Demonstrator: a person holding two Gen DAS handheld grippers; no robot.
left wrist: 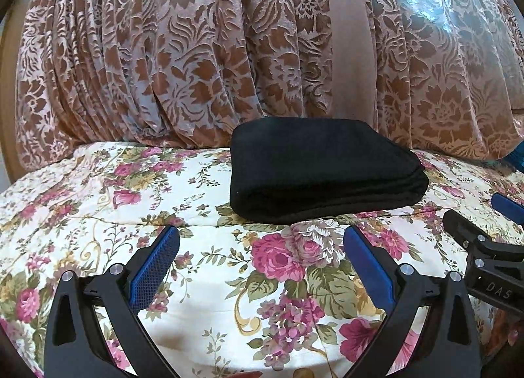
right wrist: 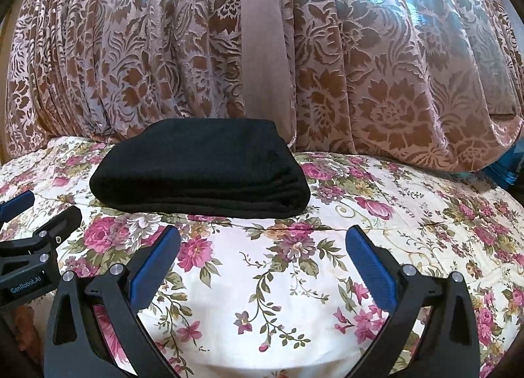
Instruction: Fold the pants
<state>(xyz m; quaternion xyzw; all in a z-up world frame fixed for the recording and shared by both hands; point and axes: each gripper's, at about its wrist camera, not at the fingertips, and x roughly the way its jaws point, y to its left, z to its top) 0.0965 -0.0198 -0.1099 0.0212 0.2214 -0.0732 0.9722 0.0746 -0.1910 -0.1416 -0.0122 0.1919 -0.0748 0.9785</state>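
On floral bedspread [left wrist: 98, 198], folded black pants [left wrist: 321, 171] at 12 o'clock, left gripper [left wrist: 262, 243] spread empty, right gripper [right wrist: 263, 243] spread empty, patterned curtain [left wrist: 163, 50] behind.

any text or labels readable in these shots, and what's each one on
"DAS": on the black body of the right gripper, seen from the left wrist view; it may be cut off by the frame edge.
"GenRobot.AI": on the black body of the left gripper, seen from the right wrist view.
Nothing else readable.

one folded pair of black pants [left wrist: 324, 171], two grippers, the left gripper [left wrist: 262, 247] and the right gripper [right wrist: 263, 247], each with two blue-padded fingers, one floral bedspread [left wrist: 98, 201] and one patterned curtain [left wrist: 163, 50].
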